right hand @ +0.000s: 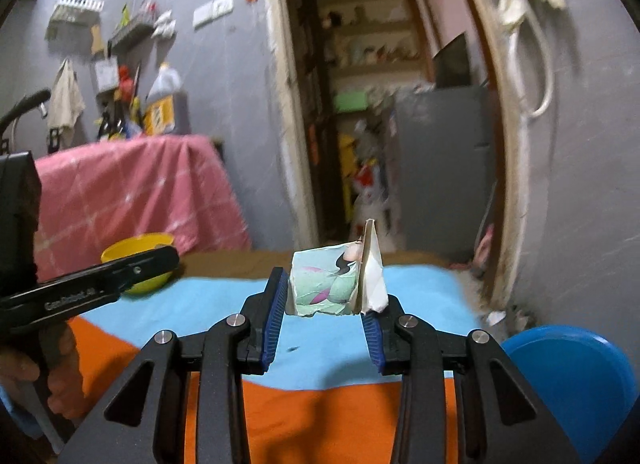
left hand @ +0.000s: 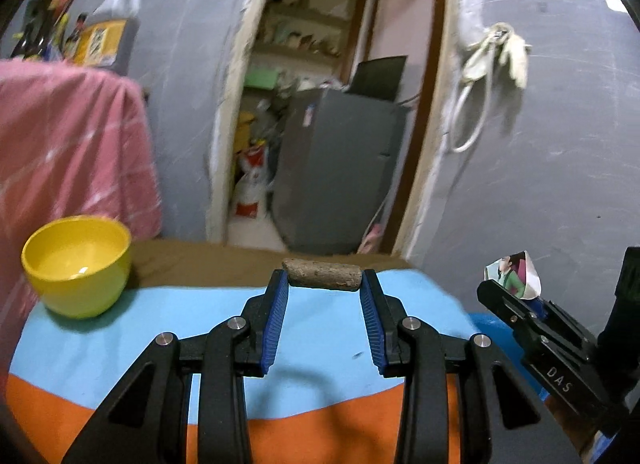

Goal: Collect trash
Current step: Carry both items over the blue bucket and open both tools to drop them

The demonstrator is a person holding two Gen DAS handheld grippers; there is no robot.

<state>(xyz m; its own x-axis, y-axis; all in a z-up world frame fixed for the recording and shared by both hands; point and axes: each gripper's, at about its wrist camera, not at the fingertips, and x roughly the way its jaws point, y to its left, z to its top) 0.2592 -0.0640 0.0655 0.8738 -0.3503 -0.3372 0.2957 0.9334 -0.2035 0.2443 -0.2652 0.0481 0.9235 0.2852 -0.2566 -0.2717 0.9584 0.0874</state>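
Note:
My left gripper (left hand: 324, 278) is shut on a brown stubby stick-like piece of trash (left hand: 322, 274), pinched end to end between the blue pads and lifted above the table. My right gripper (right hand: 326, 294) is shut on a crumpled printed paper (right hand: 336, 284) with a cartoon picture, also held in the air. In the left wrist view the right gripper (left hand: 516, 296) shows at the right edge with the same paper (left hand: 516, 274). A yellow bowl (left hand: 78, 264) stands on the table's far left and appears in the right wrist view too, as the bowl (right hand: 140, 250) behind the left gripper's body (right hand: 92, 284).
The table wears a blue and orange cloth (left hand: 328, 348) with a brown strip at its far edge. A pink-draped piece of furniture (left hand: 68, 143) stands behind the bowl. A blue round seat (right hand: 568, 376) sits at the right. An open doorway (left hand: 332, 103) lies beyond, grey walls either side.

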